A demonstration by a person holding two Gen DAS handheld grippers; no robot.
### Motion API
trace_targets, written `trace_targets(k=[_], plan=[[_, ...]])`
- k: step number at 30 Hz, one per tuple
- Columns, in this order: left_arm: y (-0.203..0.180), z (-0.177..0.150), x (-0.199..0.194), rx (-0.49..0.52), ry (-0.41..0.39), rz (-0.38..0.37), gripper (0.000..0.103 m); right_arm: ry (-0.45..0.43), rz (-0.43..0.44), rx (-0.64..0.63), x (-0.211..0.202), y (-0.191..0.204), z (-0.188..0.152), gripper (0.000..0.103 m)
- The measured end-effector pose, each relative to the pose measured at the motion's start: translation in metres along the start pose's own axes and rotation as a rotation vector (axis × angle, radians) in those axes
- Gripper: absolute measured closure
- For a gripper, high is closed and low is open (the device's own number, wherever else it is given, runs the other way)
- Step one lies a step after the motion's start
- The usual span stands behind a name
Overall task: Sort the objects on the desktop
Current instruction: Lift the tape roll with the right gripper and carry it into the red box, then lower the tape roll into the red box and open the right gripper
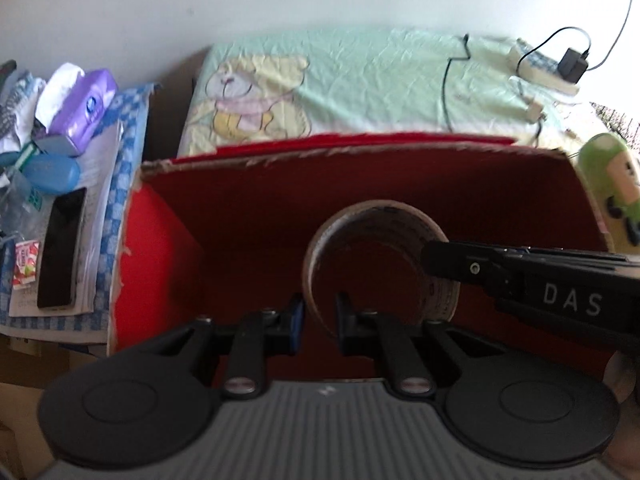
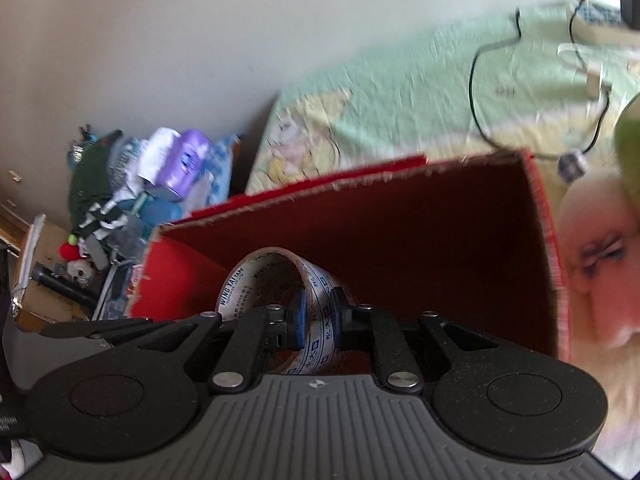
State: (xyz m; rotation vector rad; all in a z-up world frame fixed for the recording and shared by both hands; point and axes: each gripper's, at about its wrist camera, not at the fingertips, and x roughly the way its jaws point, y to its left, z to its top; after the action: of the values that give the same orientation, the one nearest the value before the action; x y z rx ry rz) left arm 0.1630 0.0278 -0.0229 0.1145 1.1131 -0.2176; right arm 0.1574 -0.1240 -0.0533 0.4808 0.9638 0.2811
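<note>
Nearest the lens in each wrist view is the grey ribbed body of the gripper with its black finger linkages, and just ahead of those linkages sits the brown-cored, white-printed ring of packing tape (image 1: 380,264). The left gripper (image 1: 318,320) has its blue-padded fingers closed across the near wall of the ring, one pad outside and one inside the core. The right gripper (image 2: 318,320) is clamped the same way on the ring's wall, so both grip the roll at once; in the left view the right gripper's black finger reaches in from the right onto the far side of the ring. The tape hangs ahead of both grippers, over the open mouth of the red cardboard box (image 1: 160,248) with its torn upper rim, and does not appear to rest on the box floor. By my judgement the roll is light and fairly stiff thanks to its cardboard core, though the glossy outer tape may be slick, so pinching through the wall, inside to outside, looks the surest hold. Beyond the box lies a pale green cloth with a cartoon bear (image 1: 360,80).
</note>
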Motion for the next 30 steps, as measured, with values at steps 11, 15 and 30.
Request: trace_targets(k=[11, 15, 30], plan=[[0.019, -0.005, 0.005, 0.023, 0.01, -0.012, 0.086, 0.132, -0.052, 0.071, 0.034, 0.004, 0.007, 0.092], [0.02, -0.012, -0.009, 0.04, -0.033, -0.028, 0.086, 0.139, -0.073, 0.083, 0.039, 0.005, 0.009, 0.092], [0.018, -0.016, 0.0, 0.071, -0.024, -0.019, 0.085, 0.167, 0.076, 0.076, 0.066, 0.011, 0.009, 0.089]])
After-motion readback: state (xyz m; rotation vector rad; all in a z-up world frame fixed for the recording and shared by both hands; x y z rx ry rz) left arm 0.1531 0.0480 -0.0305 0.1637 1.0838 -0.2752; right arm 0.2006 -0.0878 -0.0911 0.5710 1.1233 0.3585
